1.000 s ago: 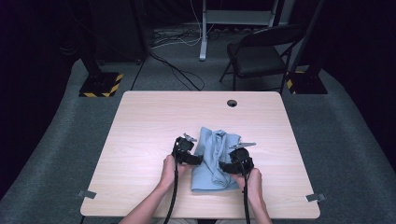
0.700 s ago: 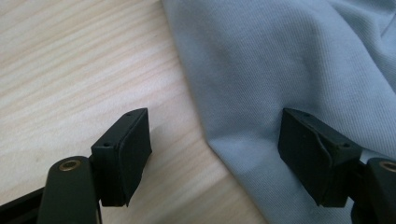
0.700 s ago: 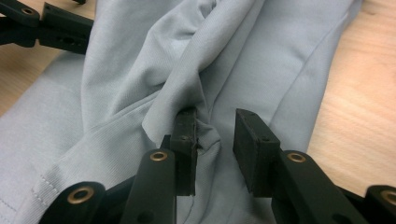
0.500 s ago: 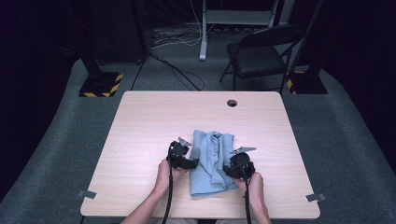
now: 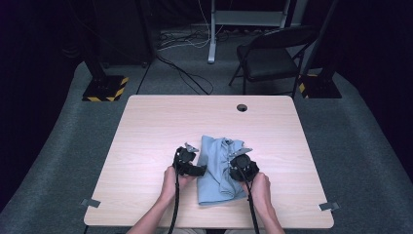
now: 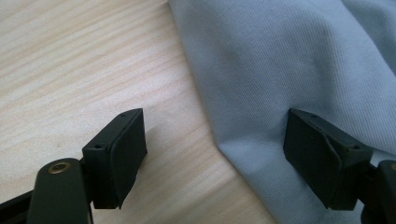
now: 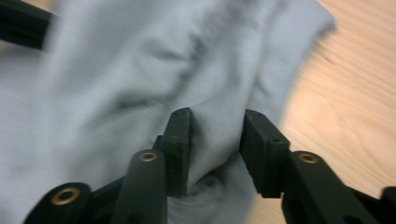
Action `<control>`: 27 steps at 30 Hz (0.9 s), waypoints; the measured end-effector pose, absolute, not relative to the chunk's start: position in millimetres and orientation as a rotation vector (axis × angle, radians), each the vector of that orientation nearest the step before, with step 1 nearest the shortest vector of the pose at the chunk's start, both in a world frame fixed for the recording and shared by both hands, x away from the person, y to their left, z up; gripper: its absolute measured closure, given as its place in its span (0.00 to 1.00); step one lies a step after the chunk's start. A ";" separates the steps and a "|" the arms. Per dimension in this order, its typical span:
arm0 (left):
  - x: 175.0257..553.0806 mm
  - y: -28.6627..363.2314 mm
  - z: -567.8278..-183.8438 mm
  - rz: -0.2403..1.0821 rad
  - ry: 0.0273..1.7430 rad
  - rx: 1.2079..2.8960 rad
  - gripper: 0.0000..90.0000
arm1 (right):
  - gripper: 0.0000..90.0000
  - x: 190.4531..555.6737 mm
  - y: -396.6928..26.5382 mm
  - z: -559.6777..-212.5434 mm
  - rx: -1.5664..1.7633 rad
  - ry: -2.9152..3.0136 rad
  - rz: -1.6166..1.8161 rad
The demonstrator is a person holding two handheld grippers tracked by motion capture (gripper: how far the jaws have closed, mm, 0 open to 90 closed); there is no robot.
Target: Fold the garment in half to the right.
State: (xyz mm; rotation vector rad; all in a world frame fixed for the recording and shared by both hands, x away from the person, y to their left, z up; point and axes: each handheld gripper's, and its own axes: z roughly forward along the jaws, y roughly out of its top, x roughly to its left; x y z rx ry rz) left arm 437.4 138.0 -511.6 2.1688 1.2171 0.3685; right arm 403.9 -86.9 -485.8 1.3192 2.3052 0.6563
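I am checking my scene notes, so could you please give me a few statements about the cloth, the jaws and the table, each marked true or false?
1. The cloth is light blue. True.
2. The left gripper has its jaws wide apart. True.
3. The cloth hangs over the table edge. False: it lies wholly on the tabletop.
4. The right gripper hovers over bare wood. False: cloth bunches between its jaws.
5. A chair stands beyond the table. True.

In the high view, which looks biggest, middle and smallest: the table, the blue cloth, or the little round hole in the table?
1. The table, by far the biggest.
2. The blue cloth, lying on it.
3. The round hole, smallest, near the far edge.
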 end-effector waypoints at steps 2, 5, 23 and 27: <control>437.6 137.8 -511.7 0.370 1.219 2.169 0.22 | 0.71 403.7 -95.9 -489.3 1.347 2.297 0.642; 437.6 137.8 -511.6 0.370 1.224 2.169 0.22 | 0.67 399.1 -102.8 -487.9 1.364 2.283 0.662; 439.5 138.8 -513.4 0.378 1.280 2.176 0.08 | 0.74 341.2 -55.2 -486.9 1.137 2.424 0.710; 440.6 138.9 -513.9 0.385 1.275 2.181 0.06 | 0.86 340.2 -76.7 -480.8 1.221 2.345 0.711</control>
